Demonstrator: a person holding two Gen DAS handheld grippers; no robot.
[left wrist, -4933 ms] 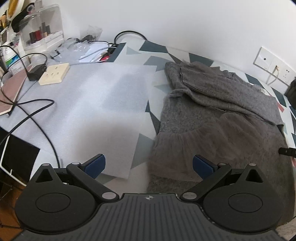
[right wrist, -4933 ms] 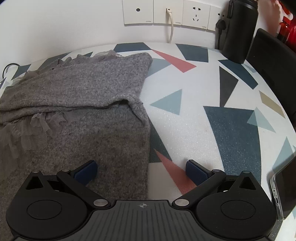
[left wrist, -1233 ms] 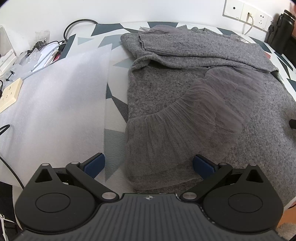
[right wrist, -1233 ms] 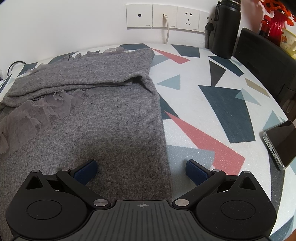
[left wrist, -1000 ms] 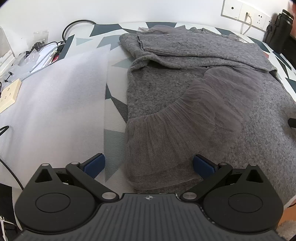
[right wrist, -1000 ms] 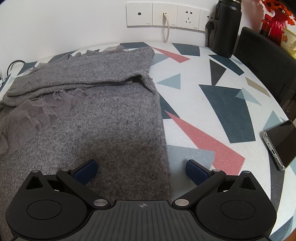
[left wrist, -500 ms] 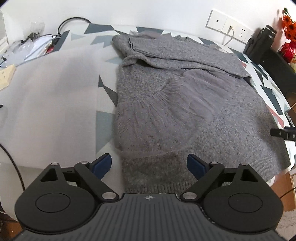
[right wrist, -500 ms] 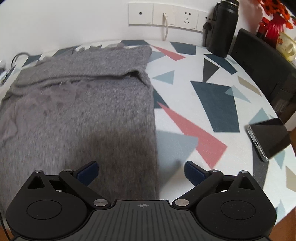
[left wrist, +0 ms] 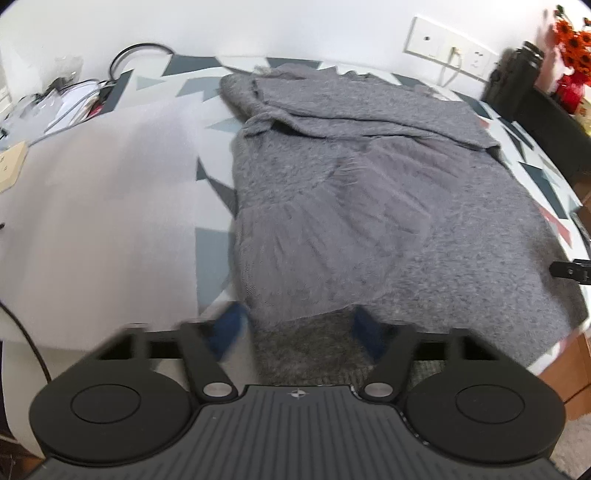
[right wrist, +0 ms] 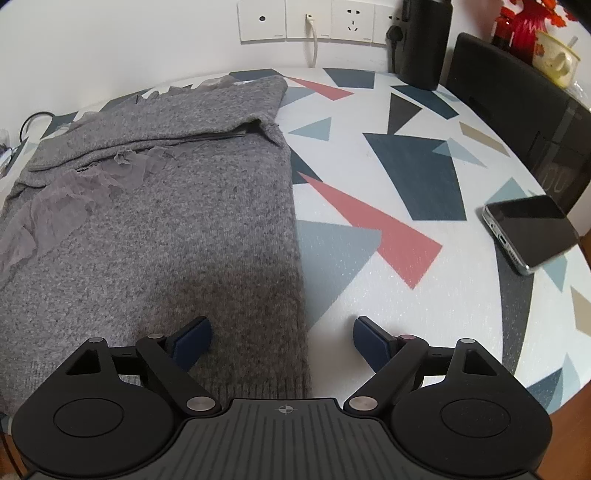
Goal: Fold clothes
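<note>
A grey knit sweater [left wrist: 388,206] lies flat on the patterned table [right wrist: 406,177], with a sheer tulle sleeve [left wrist: 332,229] draped across its front. My left gripper [left wrist: 299,328] hangs over the sweater's near left hem corner. Its jaws are closing and blurred, with the hem between them; the pads are not seen pressing on it. In the right wrist view, the sweater's [right wrist: 166,221] right edge runs between the fingers of my right gripper [right wrist: 282,338], whose jaws are closing but still wide. A black tip of the right gripper [left wrist: 570,271] shows at the sweater's right side.
A phone [right wrist: 532,232] lies near the table's right edge. A black bottle [right wrist: 424,44] and wall sockets [right wrist: 306,18] stand at the back, with a dark chair [right wrist: 517,110] to the right. A white foam sheet [left wrist: 92,203], a power strip [left wrist: 11,166] and cables lie left.
Both grippers drew back toward the table's near edge, so more of the sweater shows. Both pairs of jaws narrowed, the left far more than the right.
</note>
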